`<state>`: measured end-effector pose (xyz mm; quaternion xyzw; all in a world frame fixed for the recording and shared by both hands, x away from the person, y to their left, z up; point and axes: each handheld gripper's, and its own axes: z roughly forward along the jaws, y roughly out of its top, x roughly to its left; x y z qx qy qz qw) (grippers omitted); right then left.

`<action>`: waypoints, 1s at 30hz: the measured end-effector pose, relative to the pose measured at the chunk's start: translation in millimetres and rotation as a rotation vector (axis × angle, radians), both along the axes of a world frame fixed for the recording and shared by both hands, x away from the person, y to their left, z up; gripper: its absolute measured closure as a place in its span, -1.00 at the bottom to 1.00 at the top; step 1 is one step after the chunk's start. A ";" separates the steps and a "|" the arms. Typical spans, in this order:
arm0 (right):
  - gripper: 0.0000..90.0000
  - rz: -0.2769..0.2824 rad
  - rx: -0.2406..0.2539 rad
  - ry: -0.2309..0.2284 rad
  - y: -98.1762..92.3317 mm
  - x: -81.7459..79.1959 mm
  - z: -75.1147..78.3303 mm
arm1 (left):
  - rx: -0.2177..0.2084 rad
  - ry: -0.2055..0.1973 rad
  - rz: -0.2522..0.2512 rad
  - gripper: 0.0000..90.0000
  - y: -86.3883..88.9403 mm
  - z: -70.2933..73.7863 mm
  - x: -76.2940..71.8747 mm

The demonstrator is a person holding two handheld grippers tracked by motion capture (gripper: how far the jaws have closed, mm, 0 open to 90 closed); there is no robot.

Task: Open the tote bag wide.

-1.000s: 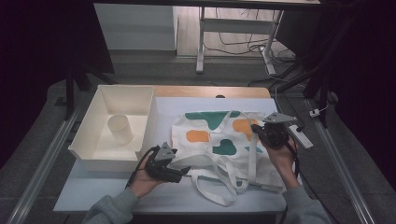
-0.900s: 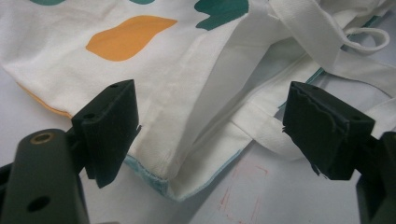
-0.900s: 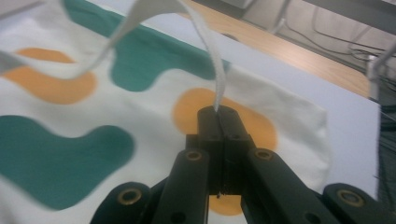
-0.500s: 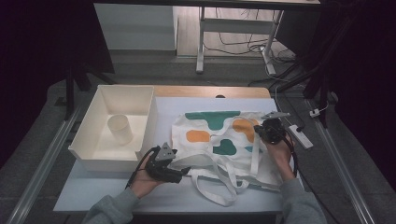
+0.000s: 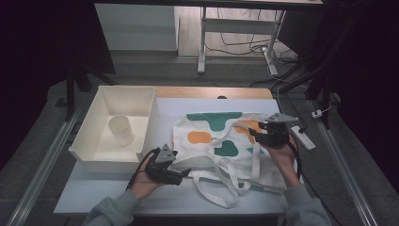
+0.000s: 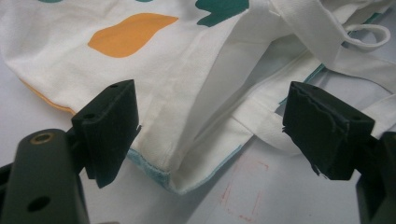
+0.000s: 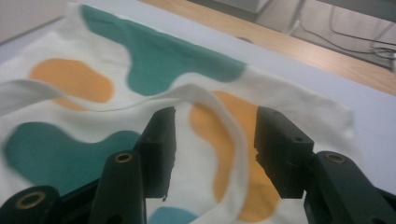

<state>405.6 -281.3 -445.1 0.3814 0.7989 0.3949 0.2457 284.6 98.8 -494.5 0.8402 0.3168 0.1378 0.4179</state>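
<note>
**Tote bag laid flat, strap just let go on the right**

High view first: the tote bag (image 5: 221,141) lies flat on the worktop (image 5: 291,110), right of the white bin (image 5: 94,155) that has a small cup (image 5: 121,130) standing in it. The bag's long axis runs roughly near to far, closed bottom edge at the far side, mouth and straps (image 5: 221,188) spilling toward the near edge. So it points its opening at the person. The left tongs (image 5: 181,174) sit at the bag's near-left corner, the right tongs (image 5: 254,134) over the far-right part of the bag.

Left gripper view: the jaws stand wide open either side of the bag's corner (image 6: 187,182), fabric between them but the pads don't press on it. Nothing held. The corner seam with its pale blue edging sits just ahead on the worktop.

Right gripper view: the jaws have just been opening and stand about halfway apart. One strap loop (image 7: 224,126) curves across the orange patch between them, but neither pad touches it, so it looks released, not gripped.

My read: this is a laying-out or straightening step, with the right side just dropping a strap onto the bag. Next move probably calls for the left tongs to close on that near-left corner, or for the right to pull clear without snagging the loop. Floppy cloth, so a pinch needs to catch both layers or it'll only lift the top one.
</note>
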 end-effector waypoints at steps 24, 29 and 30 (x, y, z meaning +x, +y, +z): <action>0.06 0.328 0.035 0.046 41.4 -88.9 -3.9 | 0.002 -0.005 -0.003 -0.58 0.6 -0.2 -0.9; 0.00 0.380 -0.058 0.050 64.3 -94.0 -6.9 | 0.004 -0.005 -0.012 -0.58 -4.2 -0.4 -0.2; 0.00 0.376 -0.083 0.054 67.1 -93.1 -9.1 | 0.007 -0.006 -0.016 -0.58 -5.0 -0.2 0.0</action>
